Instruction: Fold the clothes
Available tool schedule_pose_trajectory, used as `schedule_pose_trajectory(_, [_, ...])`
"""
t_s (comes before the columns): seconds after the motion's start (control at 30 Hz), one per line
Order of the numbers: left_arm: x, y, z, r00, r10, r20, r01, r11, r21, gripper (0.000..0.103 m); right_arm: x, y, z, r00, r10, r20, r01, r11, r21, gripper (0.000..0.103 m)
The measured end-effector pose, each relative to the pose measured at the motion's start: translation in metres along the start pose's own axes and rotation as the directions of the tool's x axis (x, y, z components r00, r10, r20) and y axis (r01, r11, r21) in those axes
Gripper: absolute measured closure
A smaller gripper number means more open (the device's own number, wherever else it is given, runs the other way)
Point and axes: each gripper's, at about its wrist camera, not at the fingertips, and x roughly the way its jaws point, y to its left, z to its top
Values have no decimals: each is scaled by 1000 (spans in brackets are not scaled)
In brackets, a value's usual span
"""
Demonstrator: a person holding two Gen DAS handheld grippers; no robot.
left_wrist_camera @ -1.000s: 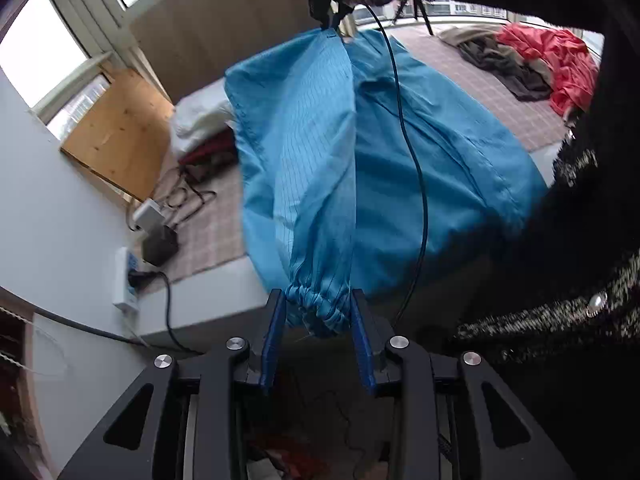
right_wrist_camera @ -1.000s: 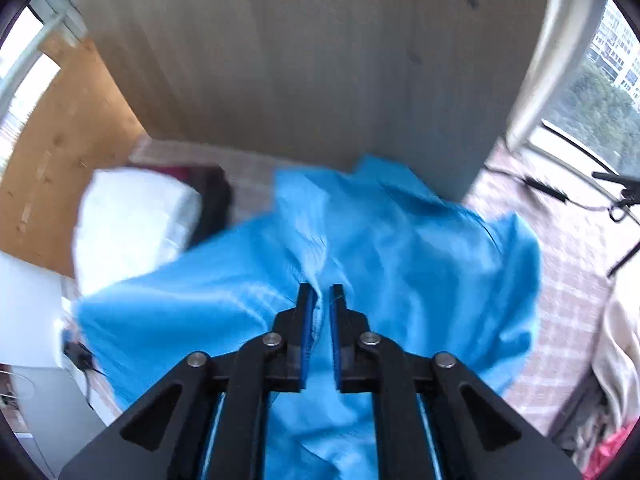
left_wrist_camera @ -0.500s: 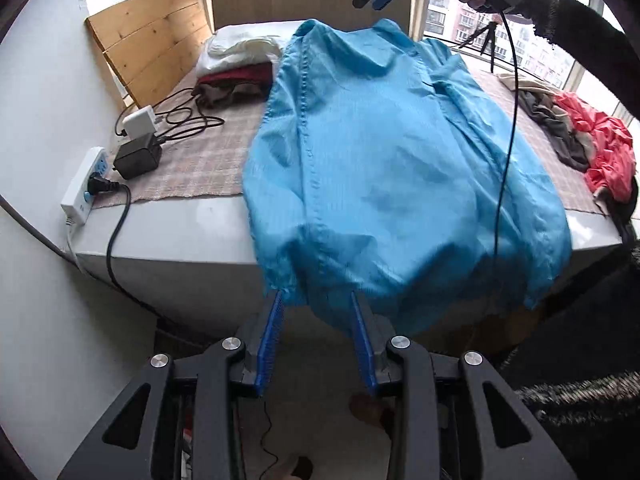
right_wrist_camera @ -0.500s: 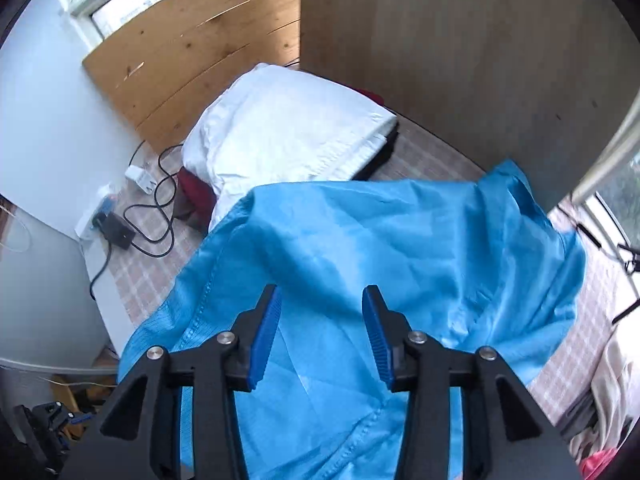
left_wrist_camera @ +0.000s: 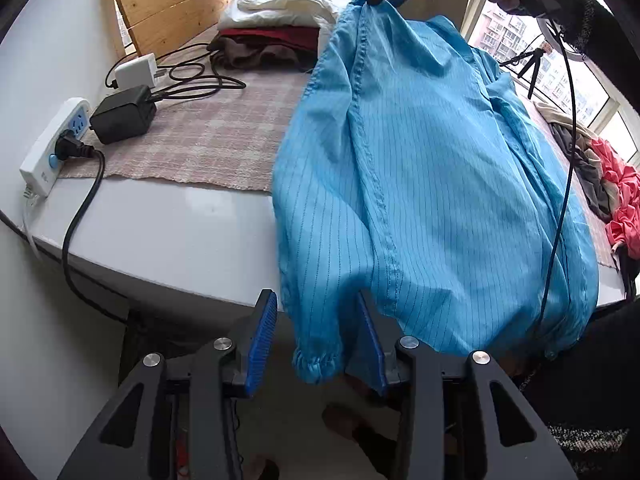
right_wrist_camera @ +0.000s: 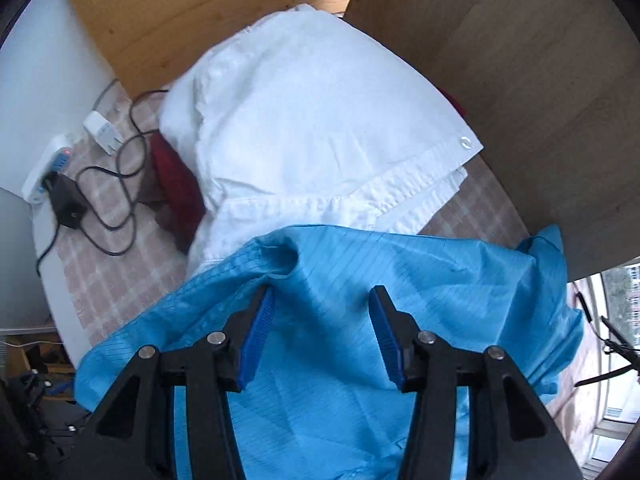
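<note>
Across a table (left_wrist_camera: 168,240) covered with a checked cloth (left_wrist_camera: 208,136), a blue pinstriped work jacket (left_wrist_camera: 420,184) lies spread out unfolded, its lower part spilling over the near edge and one elastic-cuffed sleeve (left_wrist_camera: 318,364) dangling below. The left gripper (left_wrist_camera: 316,344) hangs with its fingers spread to either side of that cuff, not closed on it. The right gripper (right_wrist_camera: 320,320) hovers over the jacket's collar end, fingers likewise spread with only loose cloth between them. Behind sits a stack of folded clothes (right_wrist_camera: 320,120), white on top of dark red, beside a power strip (left_wrist_camera: 52,144) and chargers; more garments (left_wrist_camera: 616,200) lie heaped at the far end.

Thin and limp, the fabric looks light and slightly slick, likely to sag, slide off the edge and crease wherever it is lifted. Stitched seams, the gathered cuff and the shoulder line offer the firmest places to pinch, since a single layer of cloth may slip between flat pads.
</note>
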Motion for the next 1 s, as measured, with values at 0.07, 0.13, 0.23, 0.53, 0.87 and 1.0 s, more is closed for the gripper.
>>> schedule_pose_trajectory(0.07, [2, 0, 0, 1000, -13, -2, 13, 1000, 3, 64, -5, 0, -1, 1000, 12, 12, -12, 1000, -3, 54])
schedule_pose_trajectory(0.13, [3, 3, 0, 1000, -26, -7, 26, 1000, -13, 65, 0, 0, 1, 1000, -6, 1, 6, 1000, -15, 54])
schedule_pose_trajectory(0.23, [3, 6, 1, 999, -31, -12, 31, 999, -20, 68, 6, 1, 3, 999, -33, -16, 32, 999, -33, 54])
schedule_pose_trajectory(0.53, [-28, 9, -12, 1000, -14, -12, 14, 998, -56, 99, -11, -10, 6, 995, -77, 68, 81, 995, -57, 97])
schedule_pose_trajectory(0.87, [-4, 41, -36, 998, -33, -47, 25, 986, -165, 76, -18, -9, 4, 991, -93, 98, 101, 992, -76, 98])
schedule_pose_trajectory(1.0, [9, 26, -29, 996, -89, -20, 85, 985, -150, 74, -17, -7, 1, 990, -107, 91, 114, 990, -85, 98])
